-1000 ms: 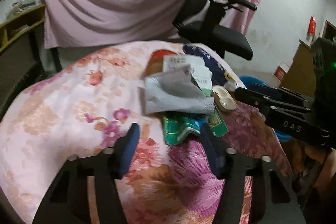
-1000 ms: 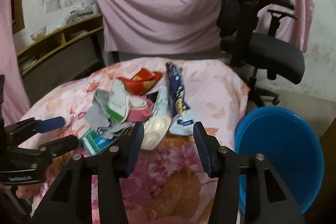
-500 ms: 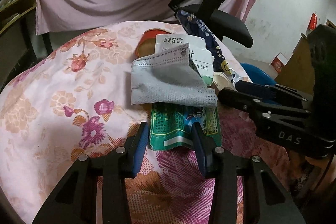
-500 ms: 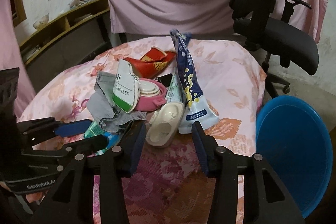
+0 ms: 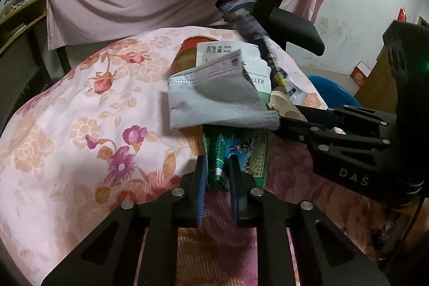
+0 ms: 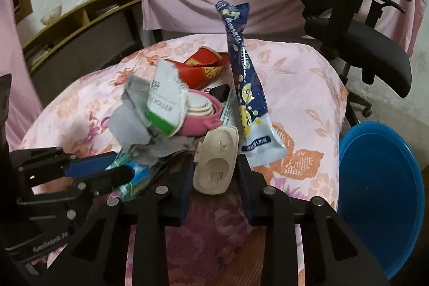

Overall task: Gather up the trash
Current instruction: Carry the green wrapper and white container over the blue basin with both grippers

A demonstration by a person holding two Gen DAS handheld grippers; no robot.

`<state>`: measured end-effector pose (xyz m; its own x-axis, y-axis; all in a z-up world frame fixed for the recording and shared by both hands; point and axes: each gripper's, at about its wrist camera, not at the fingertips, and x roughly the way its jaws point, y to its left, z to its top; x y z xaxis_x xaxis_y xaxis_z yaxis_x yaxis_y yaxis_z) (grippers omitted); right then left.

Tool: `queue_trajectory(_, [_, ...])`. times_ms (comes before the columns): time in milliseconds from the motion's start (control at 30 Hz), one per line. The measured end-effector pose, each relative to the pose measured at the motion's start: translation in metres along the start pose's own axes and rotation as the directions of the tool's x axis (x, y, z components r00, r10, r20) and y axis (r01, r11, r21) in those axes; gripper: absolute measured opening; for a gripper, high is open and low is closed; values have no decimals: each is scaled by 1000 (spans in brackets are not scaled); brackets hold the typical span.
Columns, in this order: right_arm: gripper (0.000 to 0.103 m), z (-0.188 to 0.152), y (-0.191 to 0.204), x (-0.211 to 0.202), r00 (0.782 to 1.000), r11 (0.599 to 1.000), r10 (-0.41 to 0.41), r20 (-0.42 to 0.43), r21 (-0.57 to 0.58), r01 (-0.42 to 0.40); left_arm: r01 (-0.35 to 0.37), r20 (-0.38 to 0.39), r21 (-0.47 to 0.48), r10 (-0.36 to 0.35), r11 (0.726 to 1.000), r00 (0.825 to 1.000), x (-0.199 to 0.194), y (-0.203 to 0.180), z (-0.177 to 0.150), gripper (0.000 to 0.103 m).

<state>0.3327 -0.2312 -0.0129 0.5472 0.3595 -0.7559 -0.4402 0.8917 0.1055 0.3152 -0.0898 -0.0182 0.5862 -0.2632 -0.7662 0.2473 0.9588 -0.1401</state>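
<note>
The left tongs (image 5: 217, 173) have come forward over the last second and narrowed from wide open to a slim gap, their blue pads now pinching the near edge of the green wrapper (image 5: 238, 152) that lies under the grey mask (image 5: 214, 103) in the heap on the flowered desk (image 5: 80, 111). That looks like a grip made or nearly made, though I cannot tell how firmly the pads bite. The right tongs (image 6: 215, 173) have also closed in on the pile and stand about half open, with the cream case (image 6: 217, 160) lying between the fingers but not visibly squeezed. The blue packet (image 6: 249, 87), red envelope (image 6: 203, 69) and pink bowl (image 6: 203, 119) are untouched in the heap. The blue basin (image 6: 380, 186) sits just off the desk's right edge, likely the place for the trash, so the first lifts seem close.
</note>
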Motion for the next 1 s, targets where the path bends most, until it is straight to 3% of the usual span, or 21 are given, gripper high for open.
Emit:
queue_trajectory(400, [29,-28,8,-32,998,998,46,44,-40,-44,-39,5,-17,39,999,999,-46,1,-23,9])
queue_trajectory(600, [29,-31,14,-61,982,996,67,178,-62,-56,-87,125,-16,88,996,988,-87,-5,-25,9])
queue_trajectory(667, [29,-29,17,-77,963,996,69,261,-72,-52,-95,181,-22,98,995,979,-98,-11,-20,9])
queue_trajectory(800, [29,-28,13,-111,898,998,44,438,-62,-19,-71,304,-38,79,997,949,-119,-26,-2,9])
queue_trajectory(1000, [29,-31,-12,-147,793,1000,-16,609,12,12,-85,481,69,41,994,876,-146,-68,28,10])
